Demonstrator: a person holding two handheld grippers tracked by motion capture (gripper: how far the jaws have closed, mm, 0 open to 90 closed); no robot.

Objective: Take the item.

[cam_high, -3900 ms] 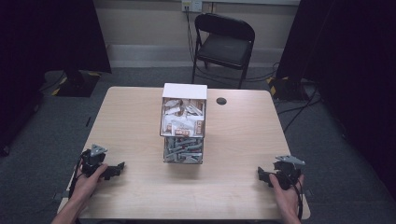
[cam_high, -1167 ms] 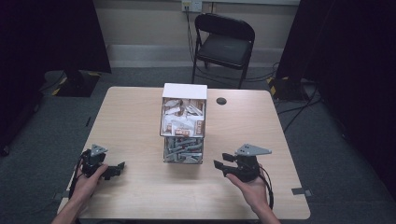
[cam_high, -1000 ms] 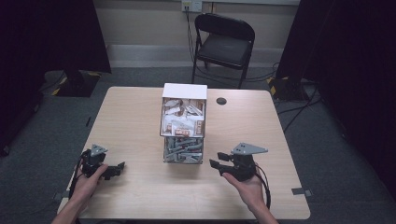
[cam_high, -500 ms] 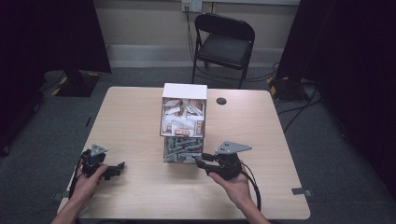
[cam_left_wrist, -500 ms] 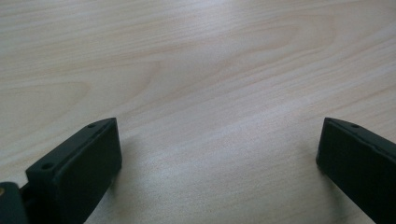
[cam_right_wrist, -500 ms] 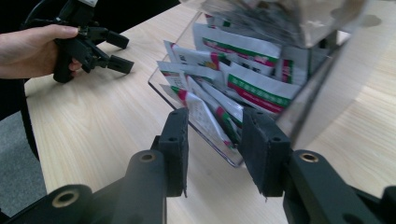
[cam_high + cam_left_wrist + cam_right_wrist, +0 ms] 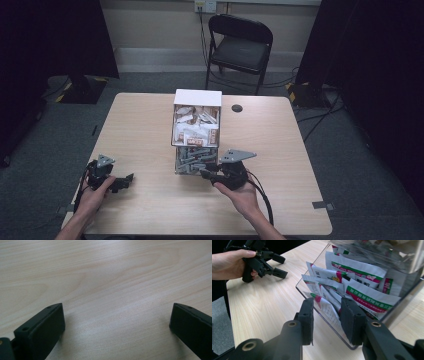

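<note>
White paper sachets with green and red print [image 7: 362, 296] stood packed in the lower tray of a clear plastic dispenser box [image 7: 196, 135] at the centre of the high view. The right gripper [image 7: 327, 315], lower middle of its own view, had just been narrowing its jaws; one sachet's edge lay between the pads, and whether they pressed it could not be told. The left gripper [image 7: 122, 182], lower left of the high view, rested with jaws spread wide over the pale wooden table [image 7: 105, 277]
</note>
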